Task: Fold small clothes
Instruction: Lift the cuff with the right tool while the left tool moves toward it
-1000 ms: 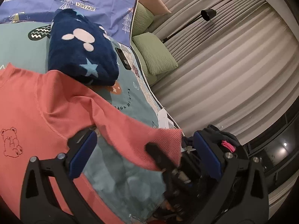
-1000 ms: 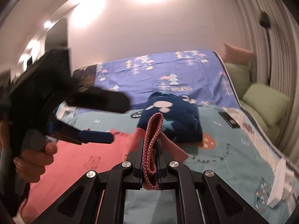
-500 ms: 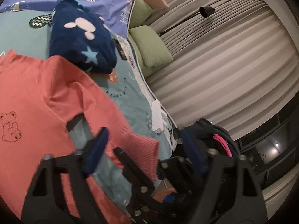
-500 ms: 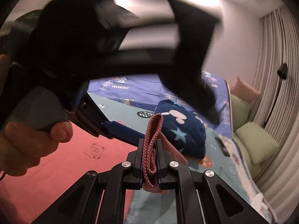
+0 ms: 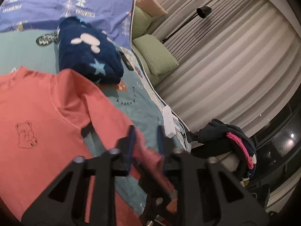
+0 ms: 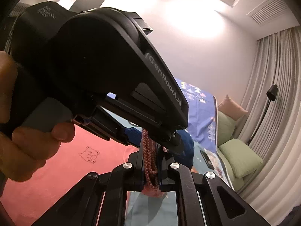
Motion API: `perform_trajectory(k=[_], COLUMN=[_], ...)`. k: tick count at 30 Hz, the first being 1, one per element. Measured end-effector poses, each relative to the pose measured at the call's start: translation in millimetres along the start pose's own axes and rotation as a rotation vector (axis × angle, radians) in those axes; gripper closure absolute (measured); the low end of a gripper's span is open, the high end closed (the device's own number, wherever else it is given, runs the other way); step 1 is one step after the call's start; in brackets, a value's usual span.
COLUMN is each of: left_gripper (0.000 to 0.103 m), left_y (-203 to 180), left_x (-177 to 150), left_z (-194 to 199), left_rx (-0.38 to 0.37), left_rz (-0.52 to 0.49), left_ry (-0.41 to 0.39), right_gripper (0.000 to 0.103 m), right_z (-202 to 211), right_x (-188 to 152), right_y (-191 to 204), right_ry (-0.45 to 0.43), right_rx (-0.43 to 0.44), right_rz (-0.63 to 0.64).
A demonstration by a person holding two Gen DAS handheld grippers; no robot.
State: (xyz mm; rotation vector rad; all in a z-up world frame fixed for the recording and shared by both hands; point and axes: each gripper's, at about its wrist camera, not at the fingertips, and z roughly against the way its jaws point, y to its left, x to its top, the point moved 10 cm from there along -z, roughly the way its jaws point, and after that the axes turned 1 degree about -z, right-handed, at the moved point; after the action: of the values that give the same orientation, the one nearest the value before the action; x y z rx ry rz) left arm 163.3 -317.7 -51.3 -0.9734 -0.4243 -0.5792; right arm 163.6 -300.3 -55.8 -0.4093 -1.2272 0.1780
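Note:
A pink long-sleeved shirt (image 5: pixel 37 113) with a small bear drawing lies flat on the teal bed sheet (image 5: pixel 22 52). Its sleeve (image 5: pixel 112 116) runs toward me and is lifted at the end. My left gripper (image 5: pixel 146 143) has closed down on the ribbed cuff, which shows between its blue pads. In the right wrist view the bunched cuff (image 6: pixel 149 162) stands upright between the pads of my right gripper (image 6: pixel 150 146). Those jaws are easing open but still press the cloth. The left gripper (image 6: pixel 152 135), held by a hand (image 6: pixel 28 150), grips the same cuff just above.
A folded navy fleece (image 5: pixel 88 56) with white shapes and stars lies beyond the shirt. A dark phone (image 5: pixel 126 60) and a white power strip (image 5: pixel 169 120) sit near the bed's right edge. Green pillows (image 5: pixel 156 54), a floor lamp (image 5: pixel 203 12), curtains and a heap of dark clothes (image 5: pixel 229 137) are beyond.
The left gripper's jaws went from wide open to closed around the sleeve cuff. The left gripper moved in close, filling the right wrist view. The right gripper kept its hold and rolled.

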Motion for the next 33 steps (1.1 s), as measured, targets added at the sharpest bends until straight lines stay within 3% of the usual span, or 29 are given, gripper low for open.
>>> perform_trajectory(k=[2,8,11,13,15,17,18,20,24,27,31,33], left_gripper=[0.098,0.098,0.098,0.097,0.085,0.051,0.046,0.045,0.045,0.044,0.042,0.038], left_y=[-1,-10,-6,9,30,53,63,74,87,91,96,97], left_x=[2,1,-1,-5,-15,-31,-40,-60,-109,-139,-142,-139], left_z=[3,3,3,5,8,8,8,5,-12,-26,-32,-32], left_rx=[-0.003,-0.028,0.008,0.073,0.121,0.156,0.159,0.139,0.174,0.123,0.092,0.047], left_rz=[-0.004,-0.031,-0.055,-0.062,-0.048,-0.01,0.014,0.045,0.019,0.07,0.13,0.212], left_ry=[-0.007,-0.004,-0.006,-0.002,0.019,0.053,0.067,0.103,0.224,0.312,0.298,0.285], right_gripper=[0.075,0.075,0.078,0.078,0.078,0.074,0.071,0.068,0.061,0.061,0.061,0.059], right_z=[2,14,10,12,21,27,33,35,46,52,62,63], right_x=[-4,-2,-4,-10,-22,-42,-49,-64,-96,-115,-123,-121], right_y=[7,15,22,24,16,3,5,3,14,21,23,18], right_ry=[0.01,-0.033,-0.021,0.005,0.027,0.069,0.092,0.141,0.225,0.274,0.293,0.287], right_rx=[0.063,-0.028,-0.056,-0.055,-0.031,-0.009,0.004,0.026,0.06,0.077,0.098,0.095], right_rz=[-0.027,0.039,0.086,0.09,0.046,0.009,0.003,-0.003,0.004,0.011,-0.03,-0.056])
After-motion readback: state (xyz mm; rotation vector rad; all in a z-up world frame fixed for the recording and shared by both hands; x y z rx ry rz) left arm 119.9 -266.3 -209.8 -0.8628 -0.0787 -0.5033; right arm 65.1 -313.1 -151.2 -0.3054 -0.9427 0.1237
